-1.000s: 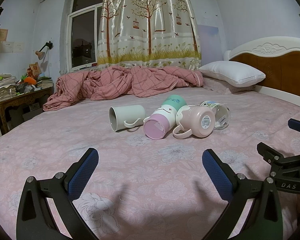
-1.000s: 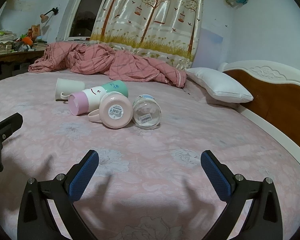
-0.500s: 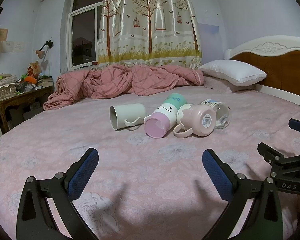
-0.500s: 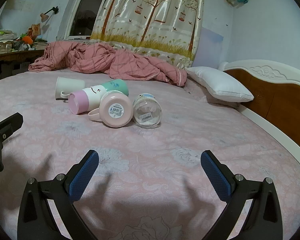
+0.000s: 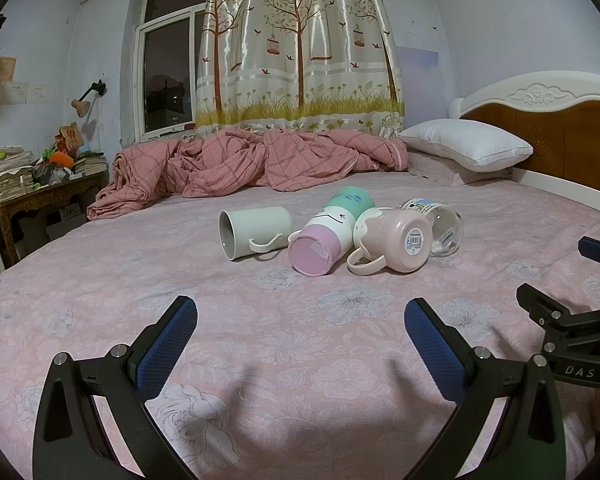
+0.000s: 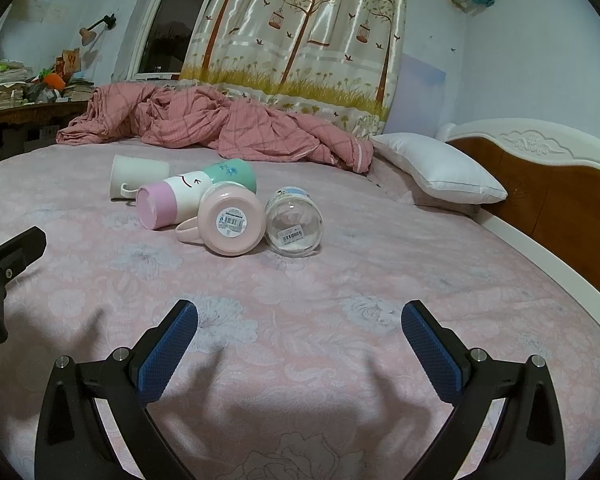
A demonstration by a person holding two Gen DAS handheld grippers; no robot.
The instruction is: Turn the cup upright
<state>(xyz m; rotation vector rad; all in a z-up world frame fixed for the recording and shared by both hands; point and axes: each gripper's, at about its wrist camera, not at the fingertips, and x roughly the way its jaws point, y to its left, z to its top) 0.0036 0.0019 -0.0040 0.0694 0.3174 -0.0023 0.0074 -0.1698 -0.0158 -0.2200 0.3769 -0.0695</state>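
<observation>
Several cups lie on their sides in a cluster on the pink bedsheet. A white mug [image 5: 256, 232] [image 6: 140, 176] is at the left, then a pink, white and green tumbler [image 5: 328, 236] [image 6: 188, 198], a pink mug [image 5: 396, 240] [image 6: 230, 220] with its labelled base toward me, and a clear glass cup [image 5: 440, 224] [image 6: 294, 222]. My left gripper [image 5: 300, 336] is open and empty, well short of the cups. My right gripper [image 6: 300, 336] is open and empty, also short of them.
A crumpled pink plaid duvet [image 5: 252, 164] lies along the far side of the bed. A white pillow [image 5: 464, 148] rests by the wooden headboard [image 5: 556, 136] at the right. A cluttered side table [image 5: 40, 188] stands at the left beyond the bed.
Both grippers have tilted slightly, so the cups sit a little higher in each view. The cups have not moved and both grippers stay open.
</observation>
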